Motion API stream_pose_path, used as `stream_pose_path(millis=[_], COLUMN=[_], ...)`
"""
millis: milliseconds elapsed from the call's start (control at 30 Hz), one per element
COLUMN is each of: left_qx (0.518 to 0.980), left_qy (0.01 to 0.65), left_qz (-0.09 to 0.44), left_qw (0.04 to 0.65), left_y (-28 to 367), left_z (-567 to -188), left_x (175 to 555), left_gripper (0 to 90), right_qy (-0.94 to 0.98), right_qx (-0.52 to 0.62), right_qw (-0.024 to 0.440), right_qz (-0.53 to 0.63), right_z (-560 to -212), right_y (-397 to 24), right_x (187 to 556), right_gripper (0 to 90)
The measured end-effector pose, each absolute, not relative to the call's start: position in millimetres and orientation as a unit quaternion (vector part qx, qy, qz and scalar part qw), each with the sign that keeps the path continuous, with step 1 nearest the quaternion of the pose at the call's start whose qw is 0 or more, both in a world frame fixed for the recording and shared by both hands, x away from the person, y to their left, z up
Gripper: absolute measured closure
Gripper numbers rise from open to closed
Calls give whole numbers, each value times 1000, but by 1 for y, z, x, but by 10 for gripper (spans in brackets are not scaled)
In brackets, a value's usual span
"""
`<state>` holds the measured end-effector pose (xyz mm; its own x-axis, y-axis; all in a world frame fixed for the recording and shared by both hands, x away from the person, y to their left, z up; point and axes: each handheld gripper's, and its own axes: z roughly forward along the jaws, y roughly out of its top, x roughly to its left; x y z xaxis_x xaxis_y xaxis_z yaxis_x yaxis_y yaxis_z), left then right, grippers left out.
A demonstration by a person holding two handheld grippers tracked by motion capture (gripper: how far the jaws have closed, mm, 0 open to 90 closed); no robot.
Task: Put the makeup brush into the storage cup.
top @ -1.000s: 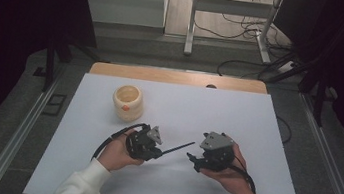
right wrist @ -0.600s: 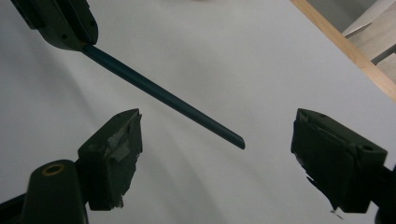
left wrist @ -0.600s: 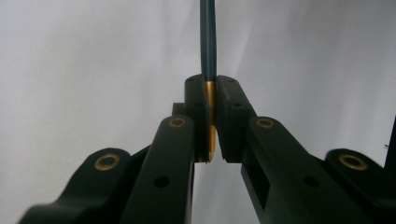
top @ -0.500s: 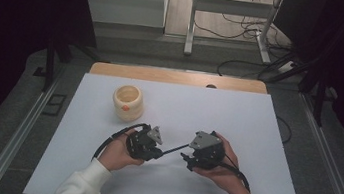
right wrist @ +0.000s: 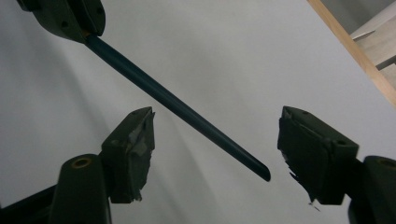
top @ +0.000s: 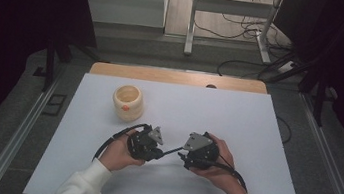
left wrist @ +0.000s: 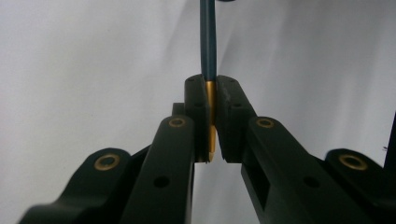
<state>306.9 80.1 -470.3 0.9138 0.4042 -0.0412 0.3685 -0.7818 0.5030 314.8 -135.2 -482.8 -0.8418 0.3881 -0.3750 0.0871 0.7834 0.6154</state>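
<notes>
A thin dark teal stick [left wrist: 208,42] with a gold end is pinched between the pads of my left gripper [left wrist: 212,86]. In the high view the left gripper [top: 158,153] points right and holds the stick [top: 170,151] just above the white table. My right gripper [top: 181,155] faces it from the right. In the right gripper view the stick [right wrist: 177,106] runs from the left gripper [right wrist: 70,16] down between my right gripper's [right wrist: 217,123] jaws. Those jaws have just been closing, with the stick's free end between them, but the pads stand clear of it.
A cream cup [top: 128,102] with an orange mark stands on the white table sheet [top: 237,125], behind and left of the hands. A wooden strip [top: 177,77] borders the table's far edge. Beyond it are a metal stand and floor cables.
My right hand has moved left toward the left gripper, so the stick's free end now lies between the right jaws. The left hand has stayed put.
</notes>
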Motion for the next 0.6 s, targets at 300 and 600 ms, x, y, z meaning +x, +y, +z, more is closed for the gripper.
stream_pose_path(millis=[300, 600], left_qx=[944, 936], left_qy=[201, 206], left_qz=[33, 26], left_qw=[261, 285], left_y=[78, 81], left_z=[-469, -466], left_x=[306, 306], left_gripper=[846, 844], right_qy=[921, 925], right_qx=[86, 60], right_qw=[266, 268], right_qz=[272, 263], right_z=[-489, -488], right_y=[-125, -124], right_x=[310, 308], right_gripper=[460, 656])
